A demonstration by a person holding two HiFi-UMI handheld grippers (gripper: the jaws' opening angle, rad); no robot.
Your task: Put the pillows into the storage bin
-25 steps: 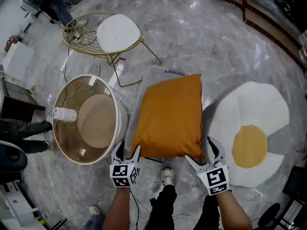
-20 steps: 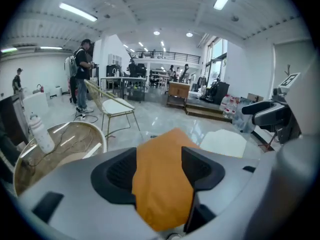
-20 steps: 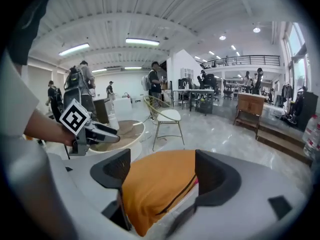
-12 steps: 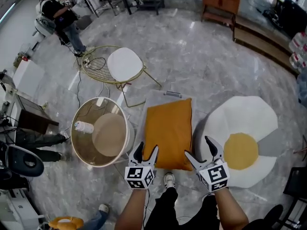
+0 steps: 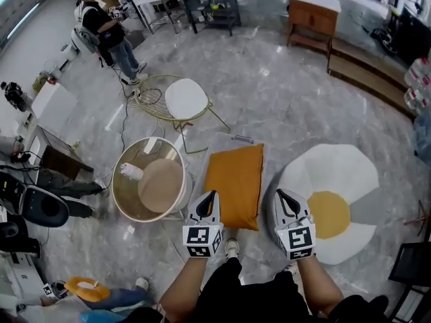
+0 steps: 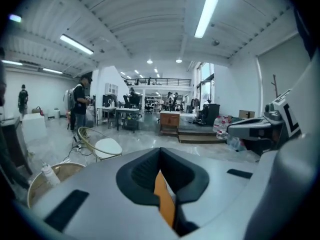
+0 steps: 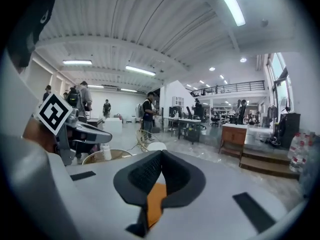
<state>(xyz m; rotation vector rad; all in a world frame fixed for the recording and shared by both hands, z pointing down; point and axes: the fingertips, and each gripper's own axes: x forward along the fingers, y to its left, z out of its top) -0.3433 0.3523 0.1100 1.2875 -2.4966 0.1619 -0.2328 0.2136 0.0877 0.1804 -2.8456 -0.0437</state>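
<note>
person (image 5: 108, 32): stands at the far left, well apart from everything else, back near the desks.
round tub (image 5: 123, 199): a tan, see-through tub on the floor (image 5: 269, 86), left of the storage bin and just beside it.
bottle (image 5: 132, 171): lies at the left rim of the round tub.
chair (image 5: 183, 99): a wire frame with a white seat pad, behind the round tub.
left gripper (image 5: 209, 196) (image 6: 160, 160): held up over the near left corner of the orange pillow. Its jaws have just been closing and the pads now meet. Nothing is between them; only a slit of orange shows under the tips.
orange pillow (image 5: 236, 184) (image 6: 165, 204) (image 7: 155, 201): lies flat on top of the storage bin, between the two grippers. No gripper touches it.
storage bin (image 5: 222, 142): grey, under the orange pillow. Only its far edge shows, so I cannot tell how deep the pillow sits.
right gripper (image 5: 285, 198) (image 7: 161, 160): held up to the right of the orange pillow, at the same level as the left one. Its jaws have also just been closing and are now together, with nothing in them.
egg-shaped pillow (image 5: 343, 177): white with a yellow centre, flat on the floor to the right of the storage bin, outside it.
</note>
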